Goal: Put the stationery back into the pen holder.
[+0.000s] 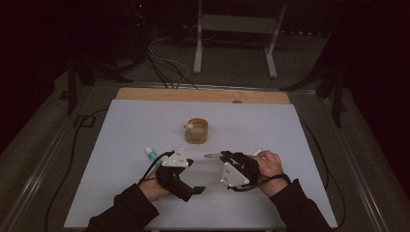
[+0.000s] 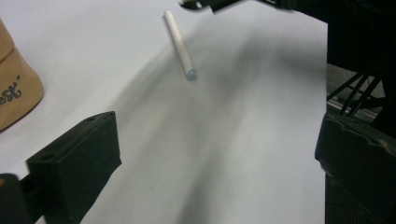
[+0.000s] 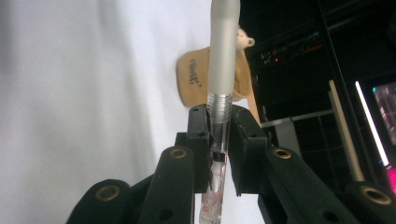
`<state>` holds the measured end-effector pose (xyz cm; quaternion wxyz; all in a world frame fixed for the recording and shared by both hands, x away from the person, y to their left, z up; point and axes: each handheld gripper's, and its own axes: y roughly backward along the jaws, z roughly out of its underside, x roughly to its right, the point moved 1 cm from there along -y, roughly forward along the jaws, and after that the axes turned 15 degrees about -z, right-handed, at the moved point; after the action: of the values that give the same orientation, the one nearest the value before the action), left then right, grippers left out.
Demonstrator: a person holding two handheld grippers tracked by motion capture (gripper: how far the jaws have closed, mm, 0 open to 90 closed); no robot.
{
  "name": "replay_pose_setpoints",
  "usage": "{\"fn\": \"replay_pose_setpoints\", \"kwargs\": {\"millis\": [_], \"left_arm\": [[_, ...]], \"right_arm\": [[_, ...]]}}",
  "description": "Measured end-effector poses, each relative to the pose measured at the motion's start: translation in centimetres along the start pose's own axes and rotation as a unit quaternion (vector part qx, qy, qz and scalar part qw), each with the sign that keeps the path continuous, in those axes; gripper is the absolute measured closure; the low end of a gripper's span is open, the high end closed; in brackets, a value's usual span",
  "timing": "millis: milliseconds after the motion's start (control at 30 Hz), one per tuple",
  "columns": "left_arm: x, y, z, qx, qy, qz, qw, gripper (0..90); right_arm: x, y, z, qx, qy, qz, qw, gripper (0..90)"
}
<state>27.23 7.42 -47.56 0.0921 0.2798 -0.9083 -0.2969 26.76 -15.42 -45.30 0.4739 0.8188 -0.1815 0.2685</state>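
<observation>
Right tongs [image 3: 219, 126] are pinching the pen [image 3: 223, 56] by its clear threaded section, holding it level above the counter [image 1: 121, 125], near of the tan cup [image 1: 197, 130], tip pointing left. Left tongs [image 1: 189, 162] are standing spread with nothing between them, just left of the pen tip; a green-capped marker [image 1: 151, 154] is lying at their far left. Judged step: pen is being handed to one grip; next move calls for carrying it toward the cup without tilting.
</observation>
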Motion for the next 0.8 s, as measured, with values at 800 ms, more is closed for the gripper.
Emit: {"fn": "replay_pose_setpoints", "kwargs": {"millis": [800], "left_arm": [[1.6,0.4,2.4,0.017,-0.014,0.015,0.9996,0.4]], "right_arm": [[5.7,0.6,1.0,0.161,-0.296,-0.021,0.9412,80.2]]}}
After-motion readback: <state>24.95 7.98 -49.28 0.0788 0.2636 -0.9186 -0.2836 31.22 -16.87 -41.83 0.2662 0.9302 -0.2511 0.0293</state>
